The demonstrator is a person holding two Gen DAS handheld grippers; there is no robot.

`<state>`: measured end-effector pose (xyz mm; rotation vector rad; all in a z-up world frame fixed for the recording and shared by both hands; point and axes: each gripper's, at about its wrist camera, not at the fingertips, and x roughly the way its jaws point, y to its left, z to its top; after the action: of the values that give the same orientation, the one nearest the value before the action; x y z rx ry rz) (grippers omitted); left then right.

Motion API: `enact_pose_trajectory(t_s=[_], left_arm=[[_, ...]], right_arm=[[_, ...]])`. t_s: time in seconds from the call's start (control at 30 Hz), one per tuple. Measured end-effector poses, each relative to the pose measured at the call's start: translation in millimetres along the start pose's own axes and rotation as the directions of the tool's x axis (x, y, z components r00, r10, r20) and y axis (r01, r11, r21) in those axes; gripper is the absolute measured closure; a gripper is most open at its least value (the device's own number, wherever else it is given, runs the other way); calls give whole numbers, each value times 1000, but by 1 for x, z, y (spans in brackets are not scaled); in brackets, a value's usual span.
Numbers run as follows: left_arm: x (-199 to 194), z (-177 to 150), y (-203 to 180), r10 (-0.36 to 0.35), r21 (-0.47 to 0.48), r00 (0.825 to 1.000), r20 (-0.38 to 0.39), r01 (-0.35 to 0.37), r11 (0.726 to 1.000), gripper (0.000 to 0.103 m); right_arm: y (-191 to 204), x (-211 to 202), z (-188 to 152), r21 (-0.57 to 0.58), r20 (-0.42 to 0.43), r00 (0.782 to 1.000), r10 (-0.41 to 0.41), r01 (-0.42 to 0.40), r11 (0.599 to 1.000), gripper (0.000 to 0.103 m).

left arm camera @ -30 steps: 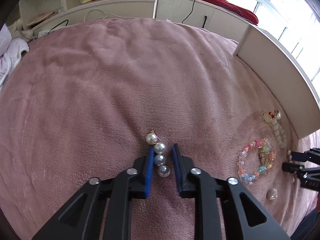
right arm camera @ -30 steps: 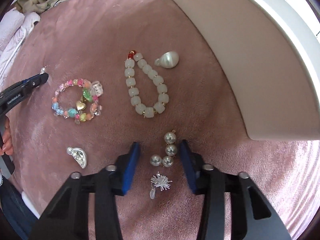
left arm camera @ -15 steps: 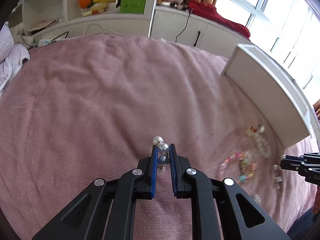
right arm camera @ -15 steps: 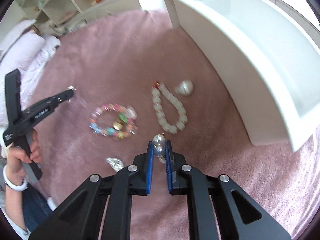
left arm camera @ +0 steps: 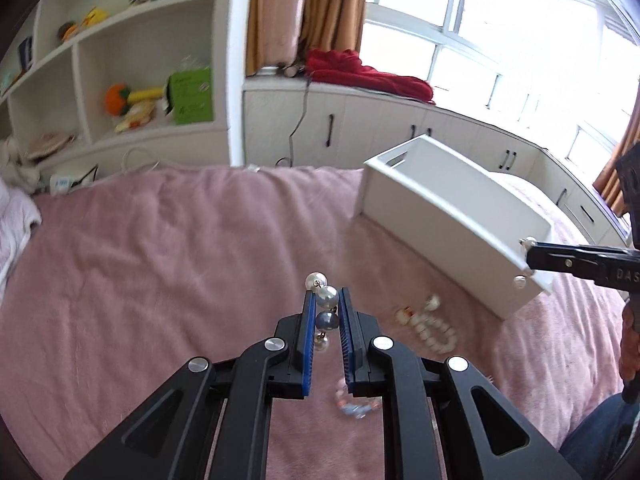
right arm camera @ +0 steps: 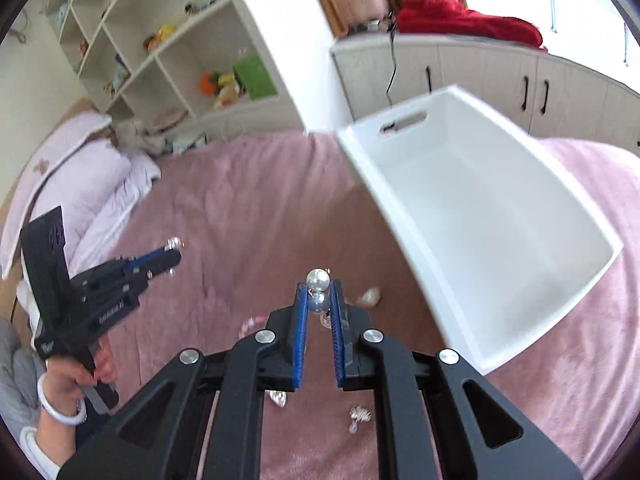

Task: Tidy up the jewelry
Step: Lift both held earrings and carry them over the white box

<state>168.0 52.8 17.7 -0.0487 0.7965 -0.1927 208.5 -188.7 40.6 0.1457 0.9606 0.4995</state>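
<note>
Left gripper (left arm camera: 325, 312): jaws narrow, clamped on a pearl drop earring (left arm camera: 326, 312), lifted above the pink blanket (left arm camera: 160, 280). Right gripper (right arm camera: 319, 304): jaws narrow, clamped on a second pearl earring (right arm camera: 318, 292), beside the white bin (right arm camera: 480, 216). White bead bracelet (left arm camera: 432, 328) lies on the blanket near the bin.

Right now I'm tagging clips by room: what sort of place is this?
Most likely a bedroom. The work happens on a bed with a pink blanket, folded bedding lies at one end, and white shelves with toys stand behind.
</note>
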Motion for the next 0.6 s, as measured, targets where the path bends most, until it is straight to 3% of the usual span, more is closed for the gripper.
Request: enact_pose_trajectory(t_s=[0.2, 0.33, 0.6], left_arm=[[-6, 57, -56, -63, 97, 997, 48, 58, 994, 87], [2, 93, -97, -106, 162, 993, 54, 96, 982, 87], [51, 122, -177, -131, 289, 991, 4, 125, 949, 87]], right_arm=[[-33, -27, 34, 100, 102, 995, -8, -2, 995, 91], [-55, -39, 45, 113, 151, 981, -118, 101, 988, 91], [-99, -30, 37, 161, 124, 966, -228, 207, 965, 91]])
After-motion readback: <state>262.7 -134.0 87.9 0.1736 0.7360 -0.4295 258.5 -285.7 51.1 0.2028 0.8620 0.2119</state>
